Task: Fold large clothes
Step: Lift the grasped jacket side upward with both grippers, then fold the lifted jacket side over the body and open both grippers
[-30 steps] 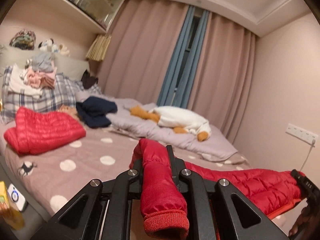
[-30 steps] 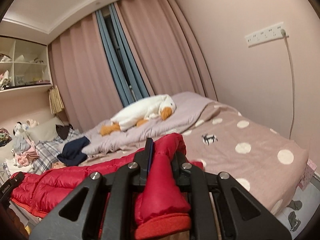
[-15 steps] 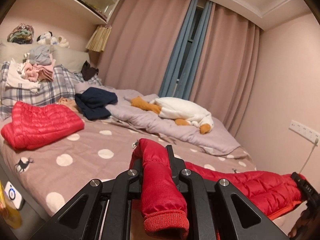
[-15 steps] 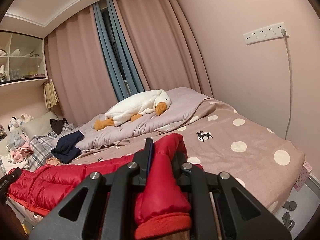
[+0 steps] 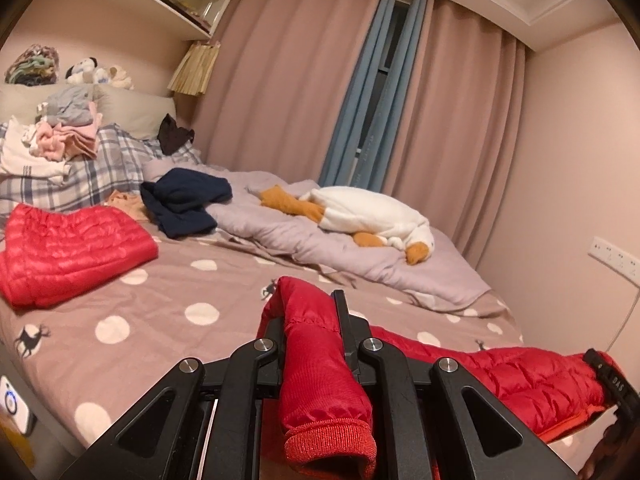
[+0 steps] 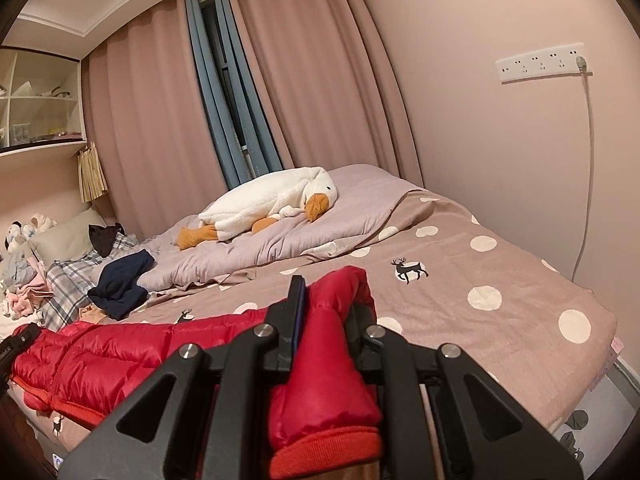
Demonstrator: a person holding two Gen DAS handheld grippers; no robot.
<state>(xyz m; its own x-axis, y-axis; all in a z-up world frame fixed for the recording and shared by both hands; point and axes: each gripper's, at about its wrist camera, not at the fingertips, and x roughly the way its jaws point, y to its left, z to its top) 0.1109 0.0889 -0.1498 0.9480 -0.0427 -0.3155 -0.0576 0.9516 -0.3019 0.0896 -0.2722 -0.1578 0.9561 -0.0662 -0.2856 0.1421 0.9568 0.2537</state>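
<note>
A red quilted down jacket (image 5: 516, 380) is stretched between my two grippers over the near edge of the bed. My left gripper (image 5: 310, 312) is shut on one sleeve, whose knit cuff (image 5: 328, 444) hangs back toward the camera. My right gripper (image 6: 326, 300) is shut on the other sleeve, with its cuff (image 6: 324, 446) also hanging toward the camera. The jacket body (image 6: 100, 356) runs off to the left in the right wrist view. The other gripper shows at the far end of the jacket in each view.
The bed has a pink polka-dot sheet (image 5: 168, 304). A folded red jacket (image 5: 72, 248) lies at its left. A navy garment (image 5: 184, 204), a rumpled lilac duvet (image 6: 280, 236) and a white goose plush (image 5: 372, 216) lie farther back. Clothes are piled on plaid pillows (image 5: 68, 148).
Both grippers have moved forward and a little higher over the bed, still holding the sleeves. The jacket stays stretched between them.
</note>
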